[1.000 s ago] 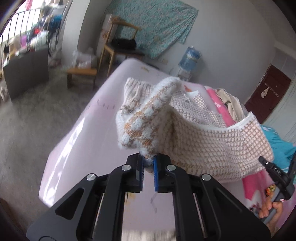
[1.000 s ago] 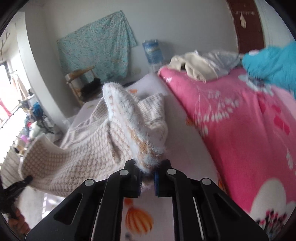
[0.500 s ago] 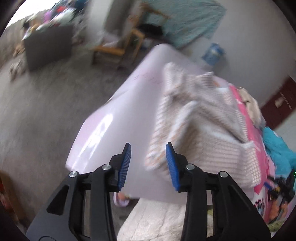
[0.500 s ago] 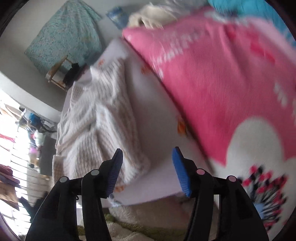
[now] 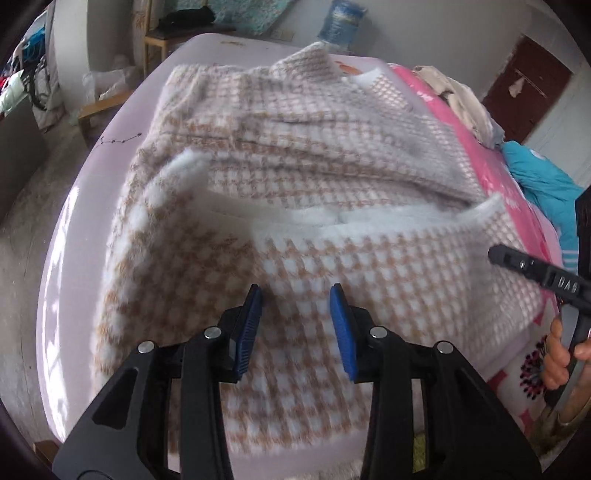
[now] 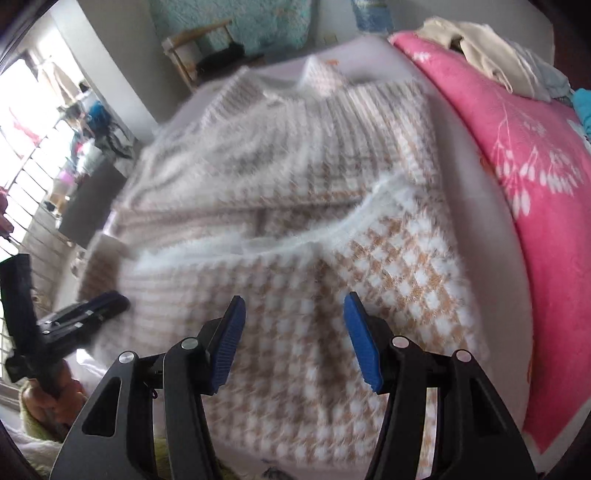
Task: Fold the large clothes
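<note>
Fuzzy houndstooth knit sweater (image 5: 332, 229), folded

You have one fuzzy checked sweater (image 5: 332, 221) on one bed (image 5: 92, 206), two grippers, left (image 5: 295, 321) and right (image 6: 293, 336), each with two blue fingers (image 5: 251, 325), one pink blanket (image 6: 517, 140), one wooden chair (image 6: 192, 48) and one water jug (image 5: 341, 18).

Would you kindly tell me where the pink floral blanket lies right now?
In the right wrist view the pink floral blanket covers the bed's right side, just right of the checked sweater, with a pile of pale clothes on its far end.
</note>
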`<state>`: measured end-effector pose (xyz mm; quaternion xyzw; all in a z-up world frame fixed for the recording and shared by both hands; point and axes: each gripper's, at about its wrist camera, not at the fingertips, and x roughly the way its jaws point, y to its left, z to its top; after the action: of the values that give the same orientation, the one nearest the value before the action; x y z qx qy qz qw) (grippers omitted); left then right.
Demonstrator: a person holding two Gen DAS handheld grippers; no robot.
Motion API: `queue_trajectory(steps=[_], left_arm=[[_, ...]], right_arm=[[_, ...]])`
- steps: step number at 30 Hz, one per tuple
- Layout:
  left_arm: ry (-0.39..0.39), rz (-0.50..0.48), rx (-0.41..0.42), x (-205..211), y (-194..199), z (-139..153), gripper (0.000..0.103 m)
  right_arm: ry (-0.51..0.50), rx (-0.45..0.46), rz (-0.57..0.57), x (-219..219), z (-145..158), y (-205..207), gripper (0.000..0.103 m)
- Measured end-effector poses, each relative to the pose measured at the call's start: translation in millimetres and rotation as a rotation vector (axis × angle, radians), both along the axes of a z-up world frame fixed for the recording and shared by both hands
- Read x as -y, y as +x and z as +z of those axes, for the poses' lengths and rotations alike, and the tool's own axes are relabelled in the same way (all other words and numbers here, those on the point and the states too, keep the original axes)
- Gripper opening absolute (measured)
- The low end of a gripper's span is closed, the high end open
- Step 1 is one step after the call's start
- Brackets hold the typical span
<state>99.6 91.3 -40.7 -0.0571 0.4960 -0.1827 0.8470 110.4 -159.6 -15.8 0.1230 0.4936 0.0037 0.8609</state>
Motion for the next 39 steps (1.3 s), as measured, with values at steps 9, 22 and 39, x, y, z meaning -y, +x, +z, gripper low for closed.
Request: queue_trajectory(steps=[9, 22, 39], left_arm=[[0.045, -0.026, 0.078, 4, 3, 1, 0.006], [0.007, 0.01, 0.153, -26, 10, 25, 0.041], [0.11, 0.136, 0.191, -53, 49, 36, 0.008]], right_arm=[[-0.07, 0.009, -0.013, -12, -3, 2, 0.004], [-0.071, 0.052, -0.093, 17, 12, 2, 0.045], [-0.215, 0.121, -0.158, 41, 22, 9, 0.008]])
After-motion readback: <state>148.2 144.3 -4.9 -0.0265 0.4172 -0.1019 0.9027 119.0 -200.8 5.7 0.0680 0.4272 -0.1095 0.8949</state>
